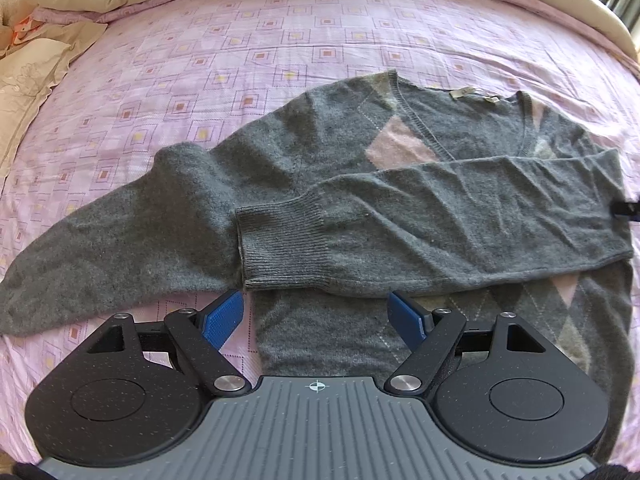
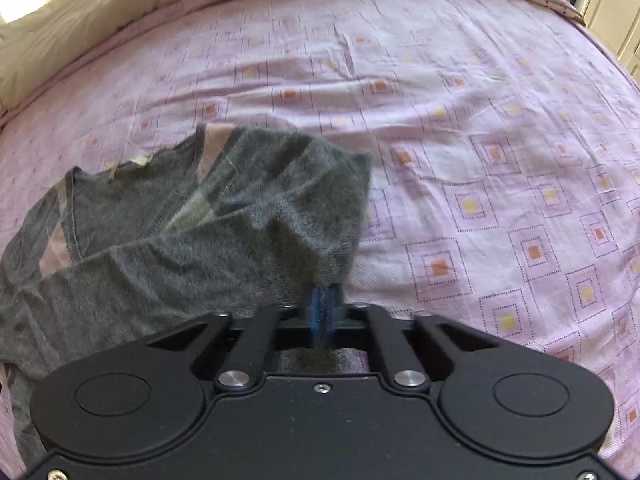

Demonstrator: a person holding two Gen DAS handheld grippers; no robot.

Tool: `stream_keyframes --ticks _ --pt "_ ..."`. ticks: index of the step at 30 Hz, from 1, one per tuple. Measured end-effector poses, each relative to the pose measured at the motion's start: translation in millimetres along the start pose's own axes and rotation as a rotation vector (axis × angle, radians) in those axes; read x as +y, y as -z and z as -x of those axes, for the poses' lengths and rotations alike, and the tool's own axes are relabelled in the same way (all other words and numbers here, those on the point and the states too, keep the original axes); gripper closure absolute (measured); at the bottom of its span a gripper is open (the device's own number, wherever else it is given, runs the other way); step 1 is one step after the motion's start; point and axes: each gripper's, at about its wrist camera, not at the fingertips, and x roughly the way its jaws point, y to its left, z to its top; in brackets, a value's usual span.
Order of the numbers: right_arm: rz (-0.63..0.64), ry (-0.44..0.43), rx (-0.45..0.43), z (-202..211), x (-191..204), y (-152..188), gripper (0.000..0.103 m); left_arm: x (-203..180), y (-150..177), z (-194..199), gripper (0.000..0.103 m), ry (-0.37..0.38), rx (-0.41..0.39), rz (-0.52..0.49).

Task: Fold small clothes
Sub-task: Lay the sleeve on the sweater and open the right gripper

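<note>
Sweater lies front-up on the pink bedspread, one sleeve already laid across the chest, the other still flung out. Your right gripper is clamped on a lifted side fold; your left gripper hovers wide apart and empty, just short of the cuff. Carry the held edge low and straight inward, keeping the crease even. Motion blurs the raised knit, and the hem is cut off behind the left gripper.

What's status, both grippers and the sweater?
Left gripper open, over sweater hem. Right gripper shut on sweater's side edge, lifting it. One sleeve folded across the chest. Nothing blocking.
</note>
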Motion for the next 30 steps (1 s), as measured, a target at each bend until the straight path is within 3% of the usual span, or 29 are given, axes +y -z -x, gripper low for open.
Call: stream_keyframes --ticks 3,8,12,14,17,21,23,26,30 --pt "-0.045 0.039 0.011 -3.0 -18.6 1.2 0.094 -0.3 -1.2 0.4 0.025 0.001 -0.012 0.005" --pt "-0.063 0.02 0.03 -8.1 -30.3 1.7 0.092 -4.0 -6.3 -8.9 0.025 0.006 -0.015 0.0" --pt "-0.091 0.038 0.011 -3.5 -30.5 2.5 0.082 -8.9 -11.0 -17.9 0.025 0.004 -0.031 -0.013" --pt "-0.113 0.054 -0.003 3.3 -32.3 4.1 0.061 -10.2 -12.0 -24.3 0.025 -0.013 -0.031 -0.02" --pt "-0.089 0.042 -0.039 17.8 -26.4 8.7 0.058 -7.1 -11.3 -36.2 0.025 -0.03 -0.013 -0.004" --pt "-0.022 0.065 -0.006 18.2 -18.5 22.7 0.051 3.0 -5.6 -61.4 0.024 -0.042 0.067 0.037" --pt "-0.033 0.084 0.038 10.4 -24.9 34.0 0.049 10.2 -1.0 -70.3 0.014 -0.023 0.081 0.073" --pt "-0.078 0.079 0.018 11.9 -36.0 43.3 0.043 20.9 5.7 -73.9 0.003 -0.008 0.064 0.138" --pt "-0.063 0.094 -0.015 25.6 -32.6 42.9 0.041 27.8 13.6 -75.7 0.0 0.017 0.033 0.151"
